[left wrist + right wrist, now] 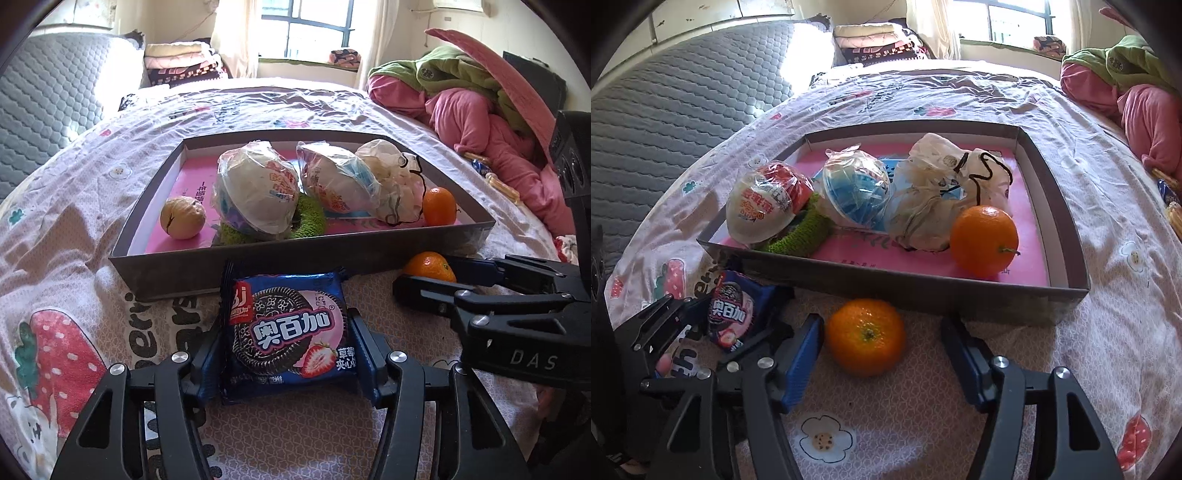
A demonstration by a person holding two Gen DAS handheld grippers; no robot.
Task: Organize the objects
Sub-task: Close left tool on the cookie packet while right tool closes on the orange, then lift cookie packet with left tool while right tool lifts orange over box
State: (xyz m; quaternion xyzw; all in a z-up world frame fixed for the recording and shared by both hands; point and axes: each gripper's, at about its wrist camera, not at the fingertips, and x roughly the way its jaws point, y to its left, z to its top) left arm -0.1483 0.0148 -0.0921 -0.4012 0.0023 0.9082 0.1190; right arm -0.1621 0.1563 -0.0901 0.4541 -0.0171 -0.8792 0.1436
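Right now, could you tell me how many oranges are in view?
2: one orange in the tray's near right corner, another orange on the bedsheet between the right gripper's fingers. Others may be hidden.

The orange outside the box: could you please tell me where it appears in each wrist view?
Left wrist view: orange outside the box, right of centre, before the box's front wall, behind the right tool.
Right wrist view: lower centre, between the right tool's fingers.
Shared landmark: grey box.

We see glossy foil cookie packet (pixel 286 332), matt cardboard tray (pixel 236 267), dimpled-skinned orange (pixel 866 336), crinkly printed cotton bedsheet (pixel 1108 314).
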